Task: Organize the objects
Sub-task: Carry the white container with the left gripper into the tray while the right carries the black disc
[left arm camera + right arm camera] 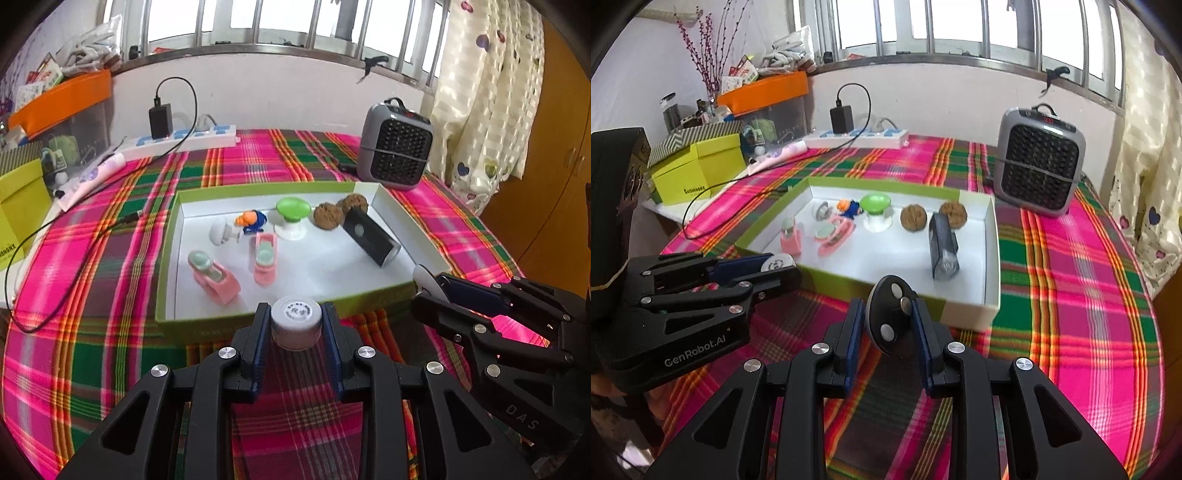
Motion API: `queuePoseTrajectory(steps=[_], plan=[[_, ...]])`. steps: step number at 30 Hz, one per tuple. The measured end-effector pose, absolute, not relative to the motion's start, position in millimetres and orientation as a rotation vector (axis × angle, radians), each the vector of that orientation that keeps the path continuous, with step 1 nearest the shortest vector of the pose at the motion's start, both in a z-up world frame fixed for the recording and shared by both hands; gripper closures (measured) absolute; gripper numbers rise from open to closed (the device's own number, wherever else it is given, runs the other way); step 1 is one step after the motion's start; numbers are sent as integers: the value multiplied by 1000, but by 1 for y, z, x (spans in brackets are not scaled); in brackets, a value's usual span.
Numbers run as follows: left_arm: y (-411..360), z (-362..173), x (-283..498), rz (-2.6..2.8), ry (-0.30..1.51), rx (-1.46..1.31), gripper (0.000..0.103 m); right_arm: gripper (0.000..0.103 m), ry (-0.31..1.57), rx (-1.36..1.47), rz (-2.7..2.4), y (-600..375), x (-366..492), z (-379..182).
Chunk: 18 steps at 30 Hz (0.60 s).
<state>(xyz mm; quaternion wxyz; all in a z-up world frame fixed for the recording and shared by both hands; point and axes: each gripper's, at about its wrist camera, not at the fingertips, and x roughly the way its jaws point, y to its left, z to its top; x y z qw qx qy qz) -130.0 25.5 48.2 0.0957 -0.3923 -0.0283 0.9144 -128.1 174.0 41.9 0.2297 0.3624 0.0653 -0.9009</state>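
Observation:
My left gripper [295, 307] is shut on a small white round jar [295, 326], held just above the plaid cloth at the near rim of a green-edged white tray [168, 258]. In the right wrist view my right gripper [887, 303] is shut on a black oval disc with silver studs [882, 326], in front of the tray's near rim [991, 258]. Both grippers sit side by side; the right gripper [428, 286] shows beside the tray's near right corner. In the tray lie two pink clips [216, 277], a blue-and-orange toy [253, 219], a green-topped stand [291, 214], two walnuts [327, 216] and a black device [371, 236].
A grey fan heater [395, 146] stands behind the tray at the right. A white power strip [177, 142] with a black charger and its cable [74, 258] runs along the back left. A yellow-green box [698, 170] and orange bin [764, 90] stand left; a curtain [487, 92] hangs right.

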Motion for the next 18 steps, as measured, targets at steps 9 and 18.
queuePoseTrajectory(steps=[9,18], plan=[[18,54,-135,2695,-137,-1158,78,76,190,968,-2465,163,-141,48],[7,60,-146,2737,-154,-1126,78,76,208,971,-2449,153,-157,46]])
